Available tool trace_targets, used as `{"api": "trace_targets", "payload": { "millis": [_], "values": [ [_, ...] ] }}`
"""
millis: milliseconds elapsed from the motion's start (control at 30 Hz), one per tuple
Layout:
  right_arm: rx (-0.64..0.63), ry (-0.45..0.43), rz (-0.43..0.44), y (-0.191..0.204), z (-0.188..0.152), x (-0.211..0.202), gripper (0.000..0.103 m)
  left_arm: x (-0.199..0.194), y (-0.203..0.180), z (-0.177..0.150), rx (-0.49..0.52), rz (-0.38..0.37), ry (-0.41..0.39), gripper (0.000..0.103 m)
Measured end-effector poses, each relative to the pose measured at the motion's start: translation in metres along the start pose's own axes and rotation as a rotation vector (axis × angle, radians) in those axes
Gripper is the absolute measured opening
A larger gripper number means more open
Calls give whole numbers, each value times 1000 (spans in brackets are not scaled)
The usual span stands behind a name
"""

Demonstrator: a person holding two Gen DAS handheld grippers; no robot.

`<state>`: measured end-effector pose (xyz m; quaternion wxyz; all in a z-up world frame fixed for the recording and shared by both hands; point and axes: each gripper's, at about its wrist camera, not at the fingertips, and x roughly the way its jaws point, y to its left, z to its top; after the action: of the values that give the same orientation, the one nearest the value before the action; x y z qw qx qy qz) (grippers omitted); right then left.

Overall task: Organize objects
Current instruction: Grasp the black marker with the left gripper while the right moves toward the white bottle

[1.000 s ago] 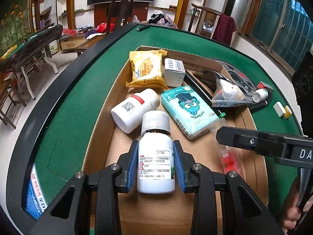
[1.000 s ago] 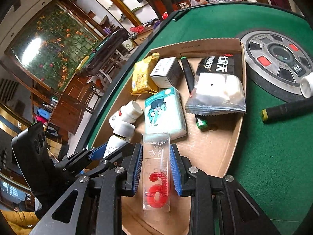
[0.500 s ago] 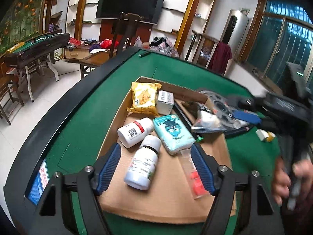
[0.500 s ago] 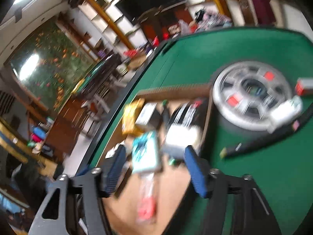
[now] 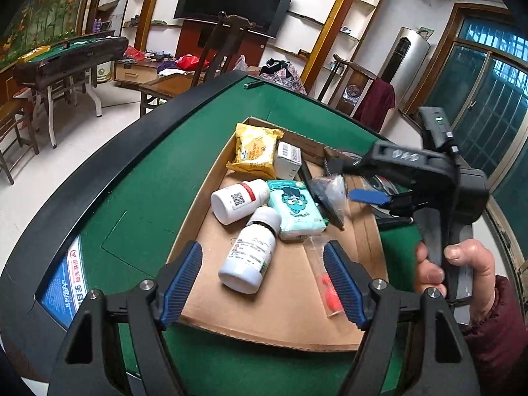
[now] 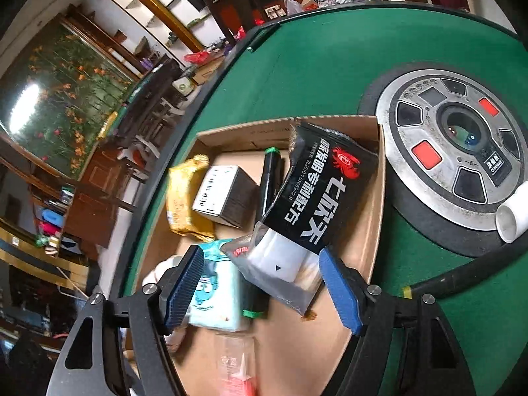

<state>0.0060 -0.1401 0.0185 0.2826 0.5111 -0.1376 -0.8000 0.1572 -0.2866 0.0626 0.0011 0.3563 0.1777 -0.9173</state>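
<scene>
A shallow cardboard tray (image 5: pixel 290 313) lies on the green table. In it a white medicine bottle (image 5: pixel 247 264) lies on its side, below and between the fingers of my left gripper (image 5: pixel 262 247), which is open and apart from it. A clear packet with a red candle (image 5: pixel 325 283) lies beside it. My right gripper (image 6: pixel 260 254) hovers over a black-and-clear pouch (image 6: pixel 316 191) and a teal tissue pack (image 6: pixel 214 297); its jaws are opening and grip nothing. The candle packet (image 6: pixel 237 369) lies under it, blurred.
The tray also holds a red-banded white bottle (image 5: pixel 237 199), a yellow packet (image 5: pixel 255 151), a white box (image 5: pixel 287 161) and a green-capped marker (image 6: pixel 270 178). Right of the tray are a round control panel (image 6: pixel 455 151), a white tube (image 6: pixel 511 217) and a black pen (image 6: pixel 462 274).
Both grippers opened, letting go of the white bottle and the candle packet, which now lie in the tray. Both then pulled back and up; the right one swung toward the pouch.
</scene>
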Motion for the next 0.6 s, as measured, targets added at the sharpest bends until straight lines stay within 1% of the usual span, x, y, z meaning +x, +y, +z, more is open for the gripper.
{"api": "trace_targets", "payload": {
  "millis": [100, 133, 167, 200, 267, 300, 333, 367, 400, 433, 467, 500, 533, 567, 600],
  "values": [
    [-14, -84, 21, 1, -2, -37, 77, -4, -7, 2, 17, -11, -4, 75],
    [-28, -114, 18, 1, -3, -54, 78, -5, -10, 3, 24, -14, -6, 76],
    [-46, -147, -2, 0, -5, -70, 78, -7, -17, 4, 38, -22, -9, 76],
    [-66, -180, -37, -1, -6, -85, 79, -8, -22, 6, 51, -32, -11, 77],
    [-114, -276, -140, -7, -6, -123, 81, -8, -40, 9, 100, -66, -14, 79],
    [-142, -342, -209, -9, -9, -143, 87, -8, -49, 9, 125, -80, -14, 79],
    [-174, -422, -289, -13, -15, -164, 97, -7, -58, 10, 151, -95, -13, 80],
    [-199, -502, -344, -20, -21, -183, 103, -4, -71, 10, 179, -115, -8, 80],
    [-209, -565, -353, -32, -24, -196, 103, 0, -85, 12, 209, -139, -1, 80],
    [-193, -610, -334, -49, -30, -208, 103, 4, -95, 12, 230, -155, 4, 80],
    [-140, -616, -314, -72, -33, -214, 103, 10, -109, 12, 256, -169, 11, 80],
    [-37, -560, -337, -103, -31, -213, 103, 17, -124, 12, 286, -177, 25, 80],
    [63, -481, -362, -133, -27, -208, 103, 23, -136, 12, 308, -180, 35, 80],
    [137, -435, -357, -155, -28, -205, 103, 31, -150, 12, 332, -182, 46, 80],
    [205, -411, -338, -178, -31, -201, 103, 39, -164, 12, 355, -178, 62, 80]
  ]
}}
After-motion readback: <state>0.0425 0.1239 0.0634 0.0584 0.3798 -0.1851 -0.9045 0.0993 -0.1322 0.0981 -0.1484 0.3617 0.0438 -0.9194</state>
